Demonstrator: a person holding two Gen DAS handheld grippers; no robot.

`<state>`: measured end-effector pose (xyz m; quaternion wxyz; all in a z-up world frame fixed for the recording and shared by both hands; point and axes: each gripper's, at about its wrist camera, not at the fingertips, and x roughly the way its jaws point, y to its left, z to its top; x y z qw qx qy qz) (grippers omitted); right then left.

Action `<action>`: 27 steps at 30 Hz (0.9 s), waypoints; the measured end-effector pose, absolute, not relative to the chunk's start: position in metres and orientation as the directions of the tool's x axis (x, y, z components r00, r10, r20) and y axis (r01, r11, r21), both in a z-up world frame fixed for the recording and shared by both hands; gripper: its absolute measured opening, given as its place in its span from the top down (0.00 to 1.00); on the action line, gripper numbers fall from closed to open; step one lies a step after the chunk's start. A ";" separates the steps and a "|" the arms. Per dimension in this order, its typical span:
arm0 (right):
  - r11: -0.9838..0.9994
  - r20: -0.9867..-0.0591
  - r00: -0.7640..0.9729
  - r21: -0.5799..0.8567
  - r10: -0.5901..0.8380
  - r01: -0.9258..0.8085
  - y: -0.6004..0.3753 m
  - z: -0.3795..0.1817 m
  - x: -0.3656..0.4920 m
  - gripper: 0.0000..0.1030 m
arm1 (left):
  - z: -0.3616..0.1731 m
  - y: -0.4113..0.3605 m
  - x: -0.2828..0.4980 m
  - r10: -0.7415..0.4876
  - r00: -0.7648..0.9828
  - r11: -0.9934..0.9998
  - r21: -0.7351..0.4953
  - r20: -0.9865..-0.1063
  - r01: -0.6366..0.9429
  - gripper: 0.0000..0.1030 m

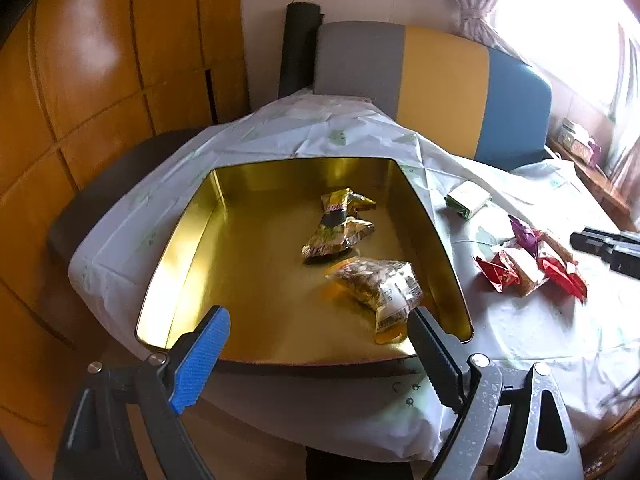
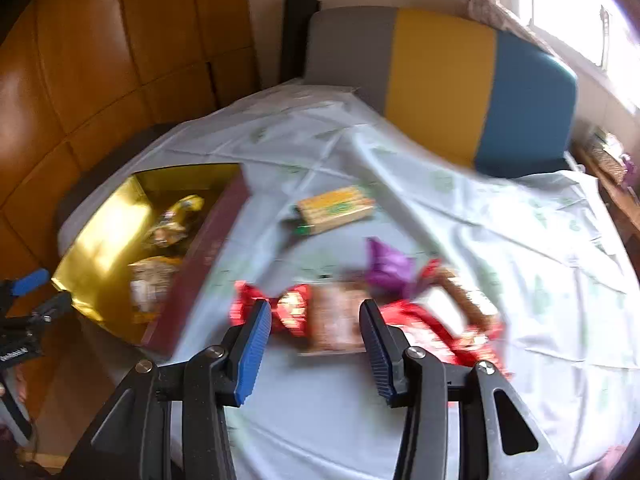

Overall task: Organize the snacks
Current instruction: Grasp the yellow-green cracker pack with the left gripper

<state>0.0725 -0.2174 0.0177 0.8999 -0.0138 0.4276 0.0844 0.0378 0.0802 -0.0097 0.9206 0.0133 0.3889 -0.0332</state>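
Right wrist view: right gripper [image 2: 314,334], jaws parted and empty, hangs above red-wrapped snacks [image 2: 332,316] on the bench; best to straddle one wrapper squarely before closing. Left gripper [image 1: 316,344] gapes empty over the gold tin [image 1: 192,240].

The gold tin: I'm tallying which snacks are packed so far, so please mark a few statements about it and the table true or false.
1. The gold tin is empty. False: three packets lie inside, among them a nut packet.
2. The red-wrapped snacks lie on the tablecloth, outside the tin. True.
3. The left gripper holds a packet. False: its jaws are wide open, with nothing gripped.
4. The green-edged packet lies outside the tin. True.
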 end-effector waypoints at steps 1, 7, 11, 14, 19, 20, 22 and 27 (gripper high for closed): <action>0.989 -0.772 0.625 0.032 0.118 -0.147 -0.229 0.020 0.073 0.55 | -0.009 0.078 0.038 -0.053 0.697 0.997 0.003 -0.715 0.078 0.12; 0.998 -0.769 0.638 -0.012 0.028 -0.059 -0.288 0.024 0.077 0.55 | -0.003 0.061 0.046 -0.095 0.689 0.990 0.007 -0.718 0.144 0.12; 1.000 -0.771 0.636 0.001 -0.008 0.013 -0.329 0.016 0.080 0.55 | 0.002 0.046 0.055 -0.146 0.672 0.979 -0.007 -0.726 0.206 0.12; 0.995 -0.778 0.628 0.049 -0.016 0.087 -0.360 0.003 0.081 0.55 | 0.008 0.028 0.066 -0.199 0.643 0.960 -0.015 -0.739 0.279 0.12; 0.968 -0.803 0.596 0.154 0.006 0.199 -0.395 -0.010 0.083 0.55 | 0.019 -0.013 0.090 -0.267 0.609 0.912 0.009 -0.747 0.411 0.20; 0.965 -0.799 0.601 0.169 0.014 0.203 -0.396 -0.009 0.083 0.55 | 0.020 -0.020 0.097 -0.277 0.596 0.903 0.008 -0.754 0.430 0.22; 0.958 -0.792 0.609 0.199 0.034 0.205 -0.399 -0.008 0.082 0.55 | 0.022 -0.038 0.114 -0.308 0.562 0.882 -0.010 -0.768 0.470 0.27; 0.959 -0.780 0.622 0.227 0.073 0.172 -0.396 -0.004 0.079 0.55 | 0.015 -0.085 0.159 -0.301 0.520 0.846 0.028 -0.800 0.533 0.28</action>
